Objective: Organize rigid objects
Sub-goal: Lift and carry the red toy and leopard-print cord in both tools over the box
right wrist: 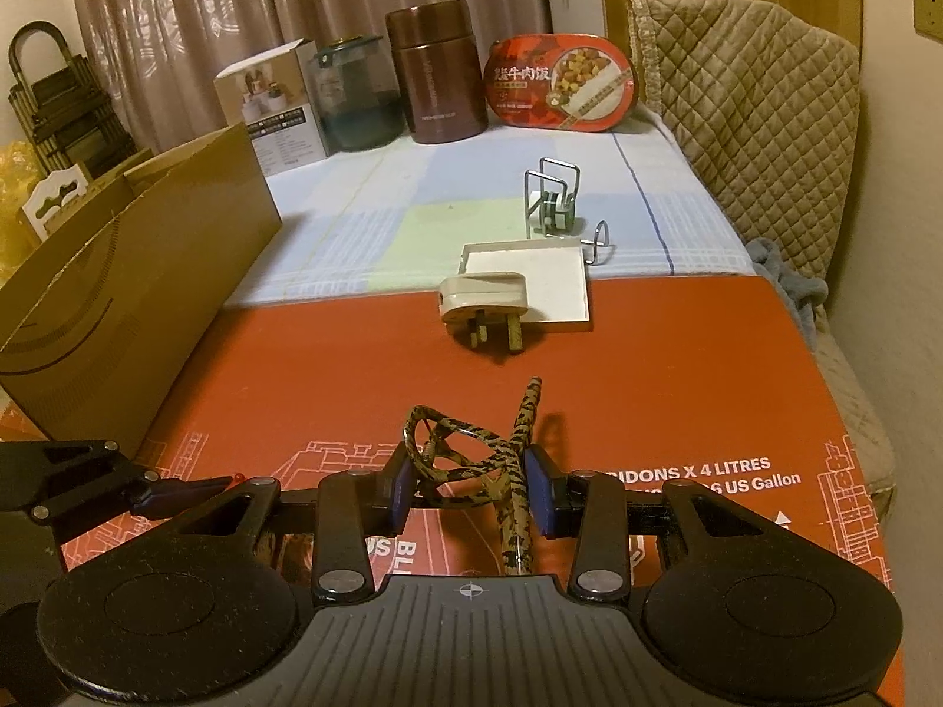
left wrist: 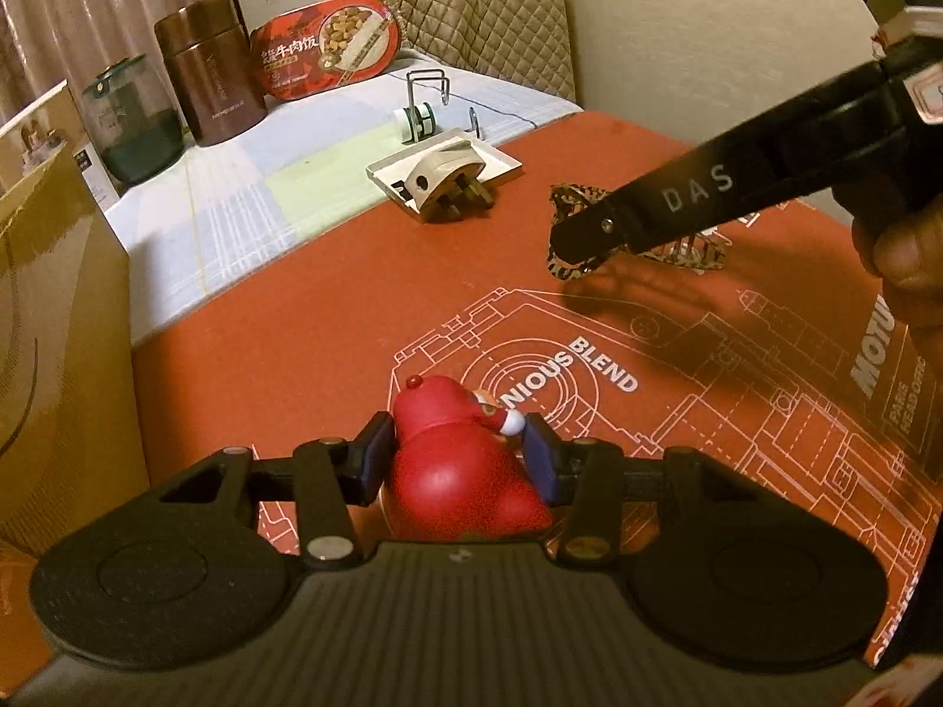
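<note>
Nearest in the left wrist view, the left claw [left wrist: 457, 451] is clamped on a red figurine [left wrist: 465, 465], its blue pads pressing both sides of the toy, which stands on the red printed mat [left wrist: 306, 318] covering the counter. In the right wrist view, the right claw [right wrist: 468, 486] is clenched around a leopard-patterned hair clip [right wrist: 471, 459] whose looped end and long prong stick out forward between the pads; whether the clip rests on the mat or is lifted off it cannot be told. Farther along the mat sits a shallow white tray [right wrist: 566, 288], and a beige plug adapter [right wrist: 483, 300] lies propped over its near edge, brass pins pointing toward the camera; the rest of the tray looks bare. Just behind the tray stands a wire holder [right wrist: 551, 200] with a small green-and-white roll in it. To the left, an open cardboard box [right wrist: 135, 288] lies beside the mat; its inside is not visible. At the far end of the checked cloth stand a small white carton [right wrist: 277, 112], a clear jar [right wrist: 353, 100] with a dark lid, a brown steel canister [right wrist: 436, 76] and a sealed red meal box [right wrist: 563, 82]; the contents of these cannot be told.
</note>
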Action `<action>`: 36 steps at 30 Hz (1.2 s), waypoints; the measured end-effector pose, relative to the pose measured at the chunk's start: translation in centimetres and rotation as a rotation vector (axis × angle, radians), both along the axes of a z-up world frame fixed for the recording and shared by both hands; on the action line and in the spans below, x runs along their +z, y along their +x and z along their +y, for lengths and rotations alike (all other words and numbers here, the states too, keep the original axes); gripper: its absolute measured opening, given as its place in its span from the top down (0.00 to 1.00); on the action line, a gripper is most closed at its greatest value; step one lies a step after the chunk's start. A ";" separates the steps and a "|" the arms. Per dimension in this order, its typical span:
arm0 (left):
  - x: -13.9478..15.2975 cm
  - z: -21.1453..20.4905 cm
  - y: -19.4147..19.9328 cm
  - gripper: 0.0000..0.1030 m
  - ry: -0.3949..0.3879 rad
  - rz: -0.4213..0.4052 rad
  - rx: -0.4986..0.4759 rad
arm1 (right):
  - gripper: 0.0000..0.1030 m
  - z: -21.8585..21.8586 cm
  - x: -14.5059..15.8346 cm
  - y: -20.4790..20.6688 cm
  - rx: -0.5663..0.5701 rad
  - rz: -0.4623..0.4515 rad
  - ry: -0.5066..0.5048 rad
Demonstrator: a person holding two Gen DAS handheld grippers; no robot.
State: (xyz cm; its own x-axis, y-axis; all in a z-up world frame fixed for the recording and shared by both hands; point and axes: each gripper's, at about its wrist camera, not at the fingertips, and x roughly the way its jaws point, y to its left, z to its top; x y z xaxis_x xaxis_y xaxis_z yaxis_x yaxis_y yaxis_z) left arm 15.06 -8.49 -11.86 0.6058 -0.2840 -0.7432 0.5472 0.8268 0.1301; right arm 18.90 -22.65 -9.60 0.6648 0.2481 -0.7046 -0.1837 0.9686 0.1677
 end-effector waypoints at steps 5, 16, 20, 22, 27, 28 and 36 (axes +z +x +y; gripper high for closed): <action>0.5 1.3 0.4 0.60 -0.079 0.024 0.068 | 0.65 0.1 0.2 0.0 -0.001 -0.003 0.004; 2.3 2.7 -0.2 0.61 -0.137 -0.014 0.123 | 0.65 1.0 0.6 0.0 0.018 -0.015 0.025; 2.8 3.1 -0.5 0.61 -0.145 -0.026 0.135 | 0.65 1.2 0.7 0.1 0.020 -0.018 0.025; 3.1 3.3 -0.6 0.61 -0.151 -0.035 0.142 | 0.65 1.3 0.7 0.1 0.022 -0.021 0.026; 3.4 3.6 -0.7 0.61 -0.159 -0.045 0.155 | 0.65 1.7 0.8 0.1 0.038 -0.026 0.027; 3.5 3.7 -0.7 0.61 -0.160 -0.046 0.157 | 0.65 1.8 0.8 0.1 0.039 -0.026 0.027; 4.2 4.2 -0.7 0.61 -0.169 -0.058 0.172 | 0.65 2.3 1.3 0.1 0.046 -0.040 0.033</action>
